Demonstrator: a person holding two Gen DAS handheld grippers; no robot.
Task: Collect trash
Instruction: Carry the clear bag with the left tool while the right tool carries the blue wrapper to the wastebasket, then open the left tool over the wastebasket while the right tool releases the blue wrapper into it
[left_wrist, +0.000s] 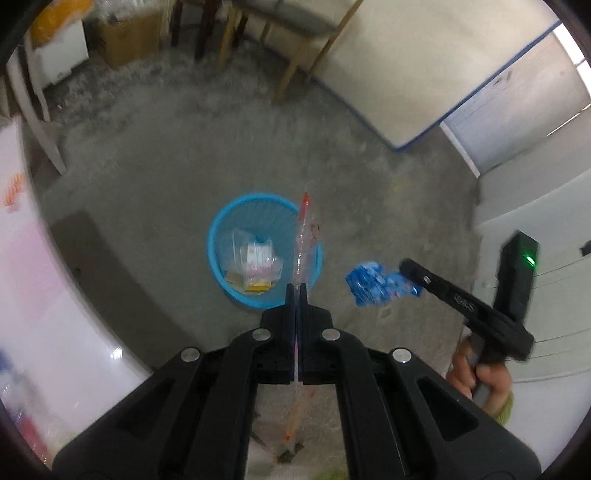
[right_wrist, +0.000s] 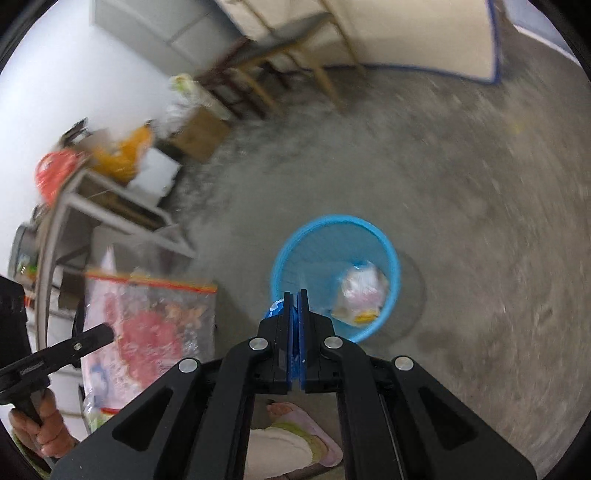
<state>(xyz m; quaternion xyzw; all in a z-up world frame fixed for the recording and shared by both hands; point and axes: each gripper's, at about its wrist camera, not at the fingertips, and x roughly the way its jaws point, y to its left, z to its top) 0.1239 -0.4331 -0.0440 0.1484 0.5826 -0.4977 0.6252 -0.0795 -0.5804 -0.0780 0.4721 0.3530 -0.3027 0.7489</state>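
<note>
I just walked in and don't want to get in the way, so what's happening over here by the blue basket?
A person is collecting trash with a handheld gripper in each hand. The left gripper is shut on a clear plastic bag with a red zip strip, and the right gripper is shut on a crumpled blue wrapper. Both hang above the concrete floor close to the blue basket, which already holds a few wrappers. Nothing has been dropped yet.

A wooden chair (left_wrist: 280, 40) stands on the grey concrete floor (left_wrist: 166, 155), beside a cardboard box (left_wrist: 127, 37). A white panel edged in blue (left_wrist: 424, 74) leans behind it, and a pink slipper (right_wrist: 314, 428) rests on the floor.
</note>
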